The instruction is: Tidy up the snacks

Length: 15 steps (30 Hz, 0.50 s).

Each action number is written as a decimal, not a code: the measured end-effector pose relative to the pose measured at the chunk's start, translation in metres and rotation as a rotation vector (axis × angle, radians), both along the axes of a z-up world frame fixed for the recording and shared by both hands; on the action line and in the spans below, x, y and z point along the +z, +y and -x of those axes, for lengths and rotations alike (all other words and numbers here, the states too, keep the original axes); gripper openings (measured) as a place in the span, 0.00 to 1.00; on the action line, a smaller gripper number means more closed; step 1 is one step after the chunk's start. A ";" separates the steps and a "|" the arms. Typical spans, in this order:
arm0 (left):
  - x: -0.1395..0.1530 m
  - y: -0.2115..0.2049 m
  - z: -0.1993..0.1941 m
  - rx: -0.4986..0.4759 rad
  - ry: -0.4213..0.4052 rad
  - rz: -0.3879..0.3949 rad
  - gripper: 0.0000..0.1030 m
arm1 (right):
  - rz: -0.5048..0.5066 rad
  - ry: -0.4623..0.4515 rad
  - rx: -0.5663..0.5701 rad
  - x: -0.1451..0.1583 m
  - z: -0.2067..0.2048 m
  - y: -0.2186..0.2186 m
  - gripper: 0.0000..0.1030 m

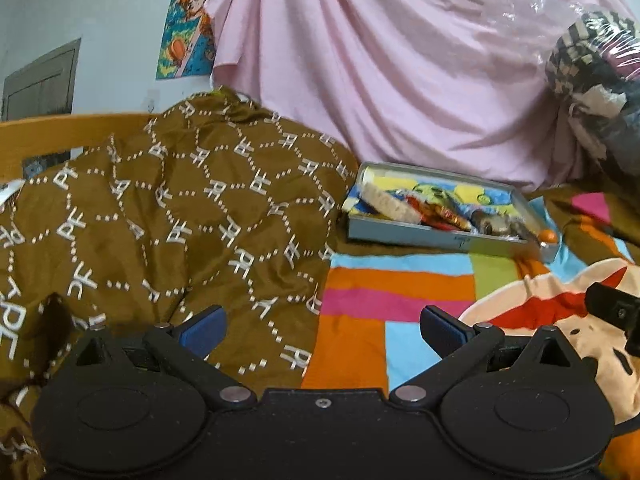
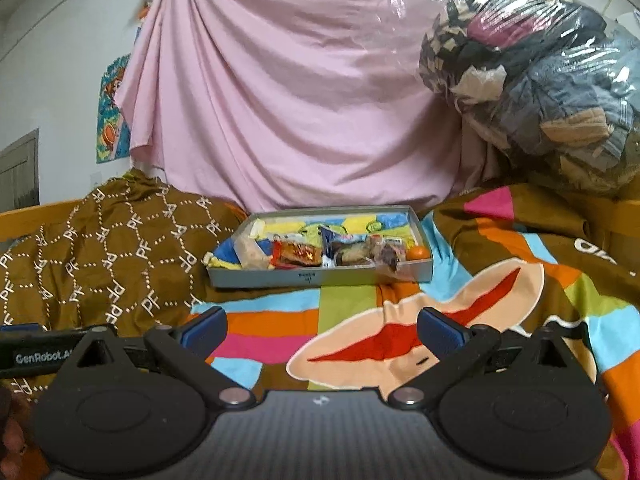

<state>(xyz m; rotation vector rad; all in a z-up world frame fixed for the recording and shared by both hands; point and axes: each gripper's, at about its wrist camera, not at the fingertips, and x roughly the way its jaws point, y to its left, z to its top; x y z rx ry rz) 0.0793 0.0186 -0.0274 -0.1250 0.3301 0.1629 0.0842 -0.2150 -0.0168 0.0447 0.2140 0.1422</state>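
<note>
A grey tray (image 2: 320, 278) sits on the bed ahead of both grippers; it also shows in the left wrist view (image 1: 404, 237). Several wrapped snacks lie in it, among them an orange-red packet (image 2: 298, 255) and a small orange fruit (image 2: 419, 253) at its right end. My left gripper (image 1: 322, 326) is open and empty, low over the bedspread, well short of the tray. My right gripper (image 2: 322, 326) is open and empty, also short of the tray and facing it squarely.
A striped cartoon bedspread (image 2: 360, 312) covers the bed. A crumpled brown patterned cloth (image 1: 180, 208) lies at the left. A pink sheet (image 2: 300, 100) hangs behind. A clear bag of clothes (image 2: 540, 80) rests at the right.
</note>
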 end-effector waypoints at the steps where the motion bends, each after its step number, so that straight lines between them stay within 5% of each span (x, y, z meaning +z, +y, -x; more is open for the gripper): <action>1: -0.003 0.001 0.000 0.004 0.007 0.002 0.99 | 0.000 0.007 0.000 -0.001 -0.001 0.000 1.00; 15: -0.007 0.003 -0.001 0.002 0.018 0.011 0.99 | 0.028 0.078 0.025 -0.010 -0.008 0.005 1.00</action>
